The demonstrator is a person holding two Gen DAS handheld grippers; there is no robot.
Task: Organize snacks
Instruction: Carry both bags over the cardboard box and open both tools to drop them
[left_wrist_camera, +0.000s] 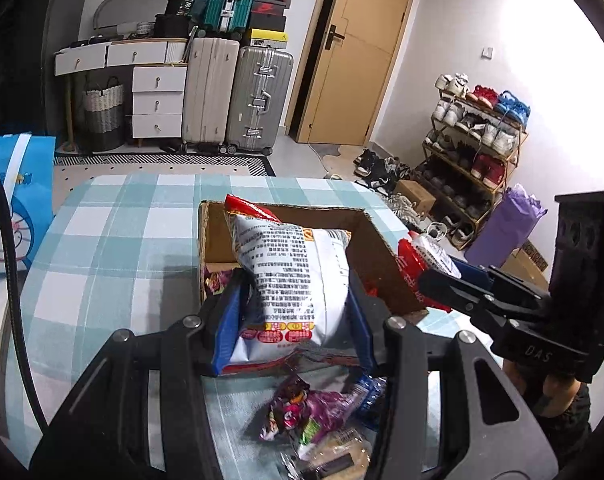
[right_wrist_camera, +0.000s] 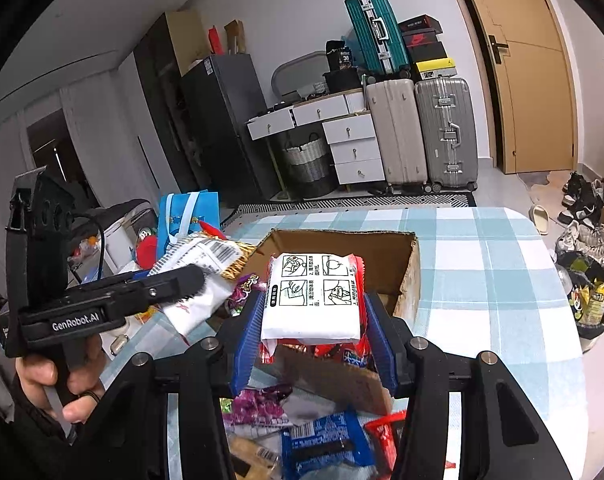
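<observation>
My left gripper (left_wrist_camera: 293,304) is shut on a white snack bag (left_wrist_camera: 289,276) with black print, held over the near edge of the open cardboard box (left_wrist_camera: 376,248). The same bag shows in the right wrist view (right_wrist_camera: 205,280). My right gripper (right_wrist_camera: 312,312) is shut on a white and red packet (right_wrist_camera: 314,296) with drawn instructions, held over the same box (right_wrist_camera: 410,276). The right gripper also shows in the left wrist view (left_wrist_camera: 438,276) with its red packet (left_wrist_camera: 416,264) beside the box's right wall.
Loose snack packets (left_wrist_camera: 314,412) lie on the checked tablecloth (left_wrist_camera: 101,248) in front of the box, including a blue one (right_wrist_camera: 322,444). A blue cartoon bag (left_wrist_camera: 13,200) stands at the left. Suitcases, drawers and a shoe rack (left_wrist_camera: 474,160) stand beyond the table.
</observation>
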